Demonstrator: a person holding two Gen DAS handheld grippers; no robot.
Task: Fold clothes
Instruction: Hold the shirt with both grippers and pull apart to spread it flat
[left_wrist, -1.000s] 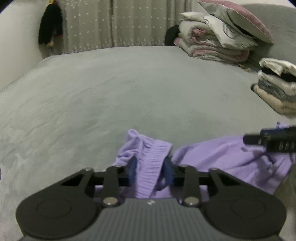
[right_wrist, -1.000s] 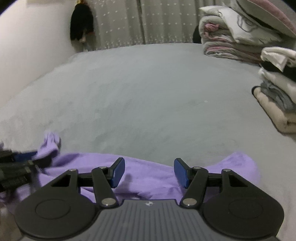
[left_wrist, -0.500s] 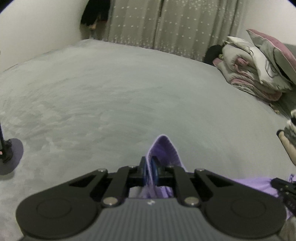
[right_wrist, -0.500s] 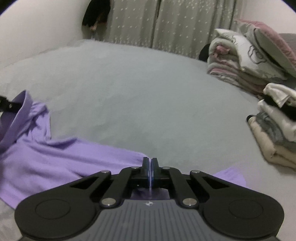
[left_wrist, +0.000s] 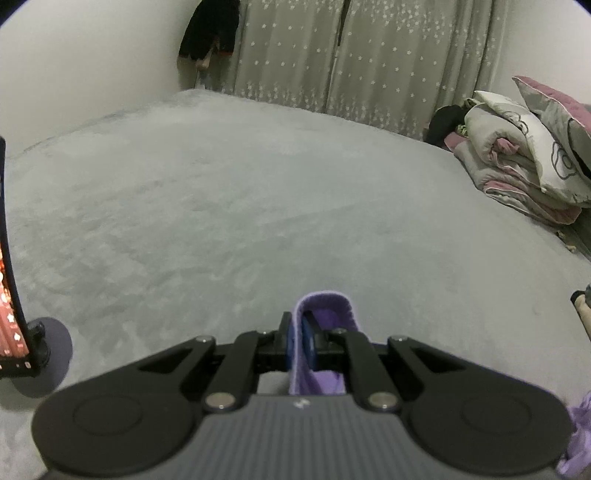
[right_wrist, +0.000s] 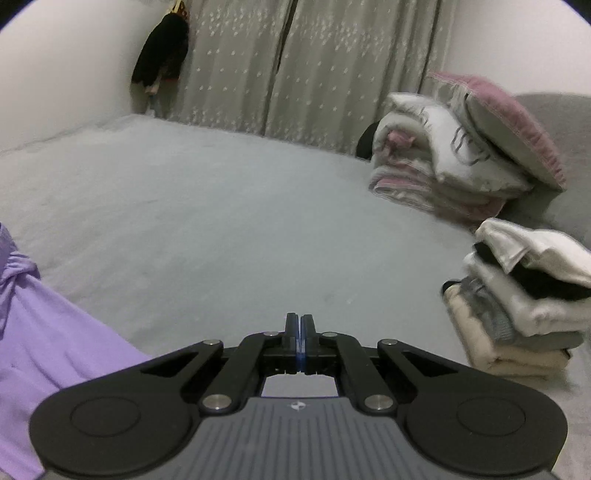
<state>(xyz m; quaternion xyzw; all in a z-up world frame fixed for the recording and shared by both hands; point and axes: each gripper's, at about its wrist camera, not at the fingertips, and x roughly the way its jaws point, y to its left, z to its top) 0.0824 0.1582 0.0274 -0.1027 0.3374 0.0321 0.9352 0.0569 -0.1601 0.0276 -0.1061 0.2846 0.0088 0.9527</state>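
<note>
A purple garment (left_wrist: 322, 305) is pinched by its ribbed edge in my left gripper (left_wrist: 298, 334), which is shut on it and holds it up over the grey bed cover (left_wrist: 240, 206). More of the purple garment (right_wrist: 48, 350) spreads at the lower left of the right wrist view and runs under the gripper body. My right gripper (right_wrist: 299, 332) is shut, its blue pads pressed together above the bed cover (right_wrist: 221, 229), with no cloth showing between them.
A stack of folded clothes (right_wrist: 517, 299) sits close on the right, with piled bedding and pillows (right_wrist: 454, 162) behind it. A lit phone on a round stand (left_wrist: 14, 314) is at the left edge. Curtains (left_wrist: 369, 62) and a wall close off the far side.
Both grippers went from open to shut. The left one closed on the ribbed purple edge, lifted it and swung left. The right one closed over the cloth and rose; no cloth shows in it now.
</note>
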